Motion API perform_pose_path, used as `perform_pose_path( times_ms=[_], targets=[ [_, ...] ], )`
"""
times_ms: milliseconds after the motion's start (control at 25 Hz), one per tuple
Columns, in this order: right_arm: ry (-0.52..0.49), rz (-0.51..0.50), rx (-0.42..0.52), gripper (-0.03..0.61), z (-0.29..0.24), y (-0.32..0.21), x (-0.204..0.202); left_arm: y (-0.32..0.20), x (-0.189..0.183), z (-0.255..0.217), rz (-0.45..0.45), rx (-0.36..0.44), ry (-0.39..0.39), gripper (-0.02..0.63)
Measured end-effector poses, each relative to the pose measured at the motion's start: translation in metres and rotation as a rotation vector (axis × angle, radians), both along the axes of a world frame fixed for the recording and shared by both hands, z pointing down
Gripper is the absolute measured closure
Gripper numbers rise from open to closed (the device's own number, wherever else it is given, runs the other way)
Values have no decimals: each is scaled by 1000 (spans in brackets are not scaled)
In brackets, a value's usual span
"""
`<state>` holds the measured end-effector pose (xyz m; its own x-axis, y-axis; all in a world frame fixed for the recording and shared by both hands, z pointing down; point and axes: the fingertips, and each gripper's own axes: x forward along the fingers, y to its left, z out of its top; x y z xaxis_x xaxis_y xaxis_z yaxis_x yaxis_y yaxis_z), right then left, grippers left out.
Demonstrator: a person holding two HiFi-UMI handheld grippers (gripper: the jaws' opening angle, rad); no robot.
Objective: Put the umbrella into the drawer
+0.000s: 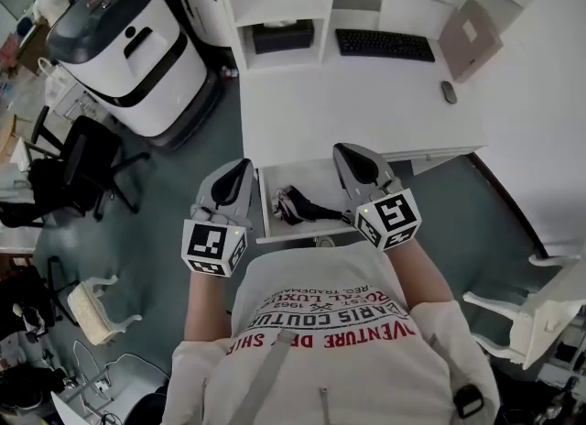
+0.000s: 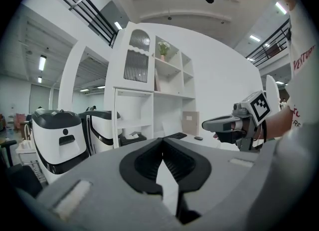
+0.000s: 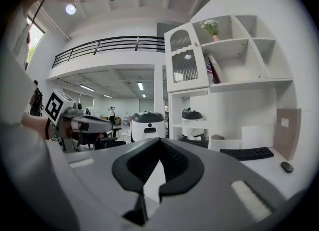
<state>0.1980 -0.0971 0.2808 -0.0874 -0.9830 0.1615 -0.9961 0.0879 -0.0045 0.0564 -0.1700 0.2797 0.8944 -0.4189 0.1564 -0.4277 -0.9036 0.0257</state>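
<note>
- I see the white desk (image 1: 366,103) filling the upper middle of the frame.
- Its drawer (image 1: 302,174) stands open at centre.
- The black umbrella (image 1: 298,203) lies inside it.
- My left gripper (image 1: 244,167) and right gripper (image 1: 342,150) flank the drawer, both closed on nothing.

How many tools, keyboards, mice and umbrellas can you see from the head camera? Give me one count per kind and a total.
Tools: 2, the left tool and the right tool
Keyboards: 1, the keyboard
Mice: 1, the mouse
Umbrellas: 1, the umbrella, lying in the open drawer
Total: 5
</note>
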Motion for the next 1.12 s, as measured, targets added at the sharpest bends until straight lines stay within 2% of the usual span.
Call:
perform_pose_path(
  times_ms=[240,1120],
  targets=[
    [39,-21,18,580,-7,-6,-2,-12,-5,-12,-31,14,11,607],
    [20,-45,52,580,-14,-36,-2,-27,-1,-22,-68,34,6,607]
  ],
)
